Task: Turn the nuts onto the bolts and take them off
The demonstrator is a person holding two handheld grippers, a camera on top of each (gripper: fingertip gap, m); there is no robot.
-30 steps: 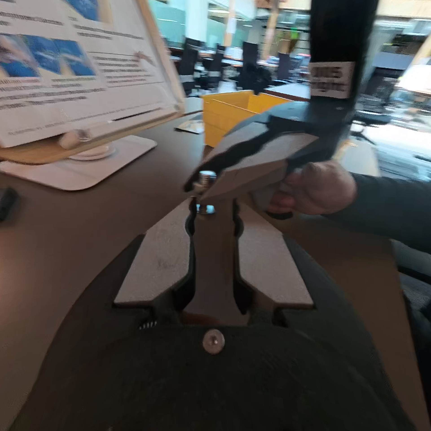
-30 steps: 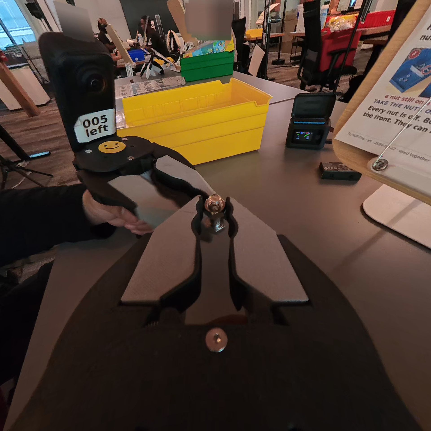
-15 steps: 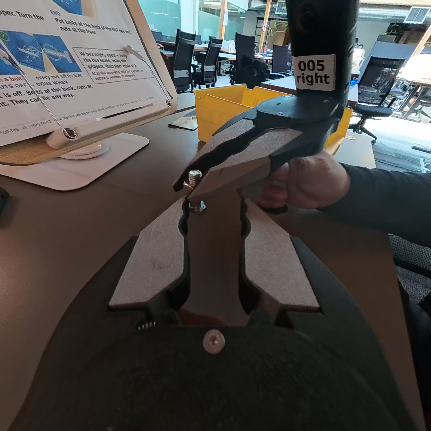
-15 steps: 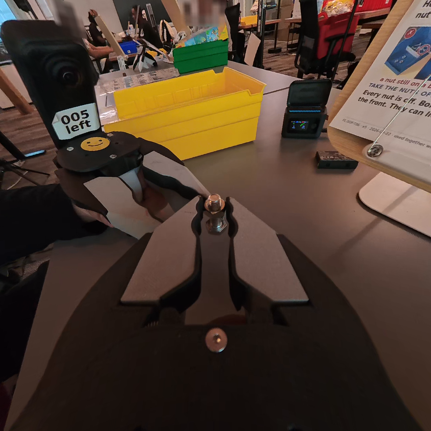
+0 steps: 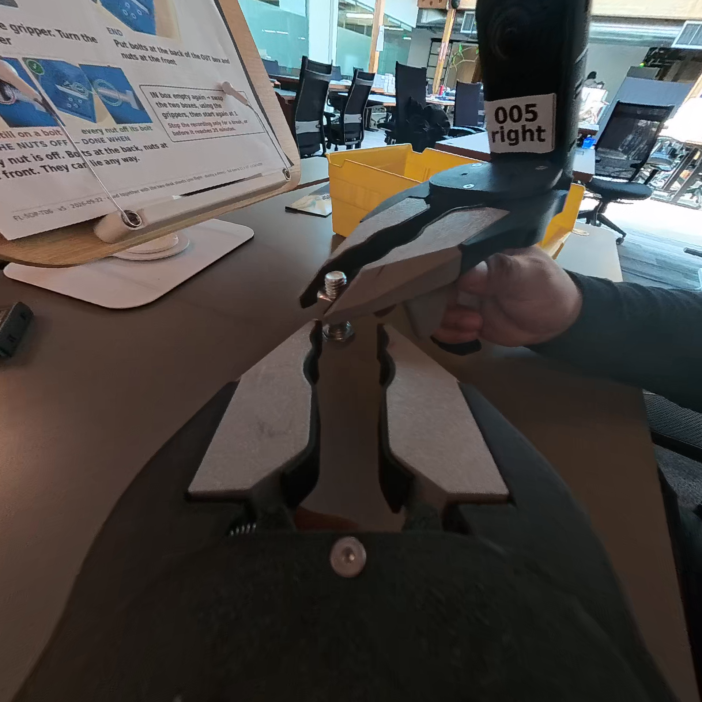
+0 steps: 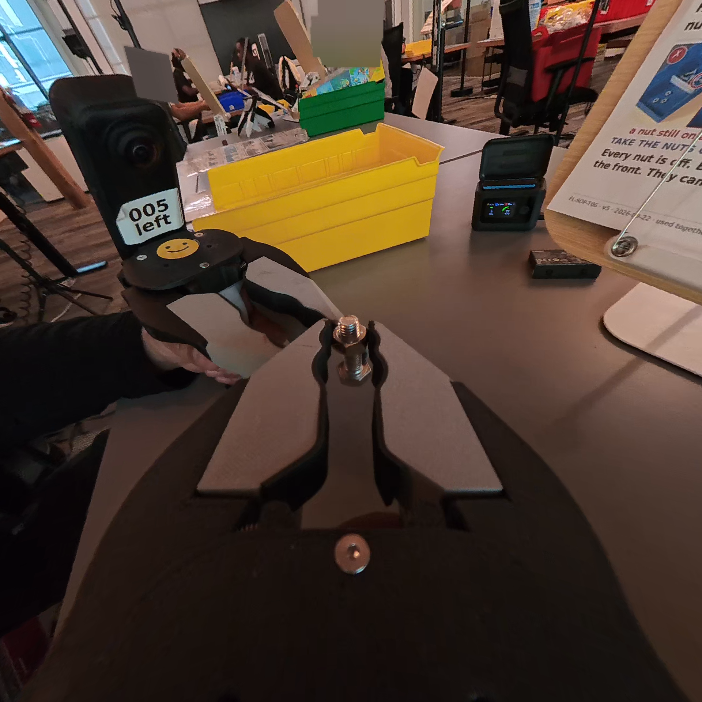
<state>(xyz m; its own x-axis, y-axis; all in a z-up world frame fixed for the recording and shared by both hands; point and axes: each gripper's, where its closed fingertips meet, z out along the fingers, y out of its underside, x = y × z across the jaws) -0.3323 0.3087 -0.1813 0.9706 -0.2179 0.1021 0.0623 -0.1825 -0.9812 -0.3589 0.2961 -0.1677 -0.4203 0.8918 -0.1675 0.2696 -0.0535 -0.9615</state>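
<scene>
A steel bolt stands upright with a nut near its threaded top. My right gripper is shut on the nut and holds the bolt above the table, with the hex head hanging below. In the left wrist view the right gripper comes in from the right, and the threaded end sticks up above its tips. My left gripper is open just under it, and the bolt head sits between its fingertips, close to the left finger.
A yellow bin stands behind on the dark table and also shows in the left wrist view. An instruction board on a white base stands nearby. A small black device with a screen and a black block lie next to it.
My left gripper was shut on the bolt head and has opened, letting it go. The right gripper keeps its hold on the nut and bolt.
</scene>
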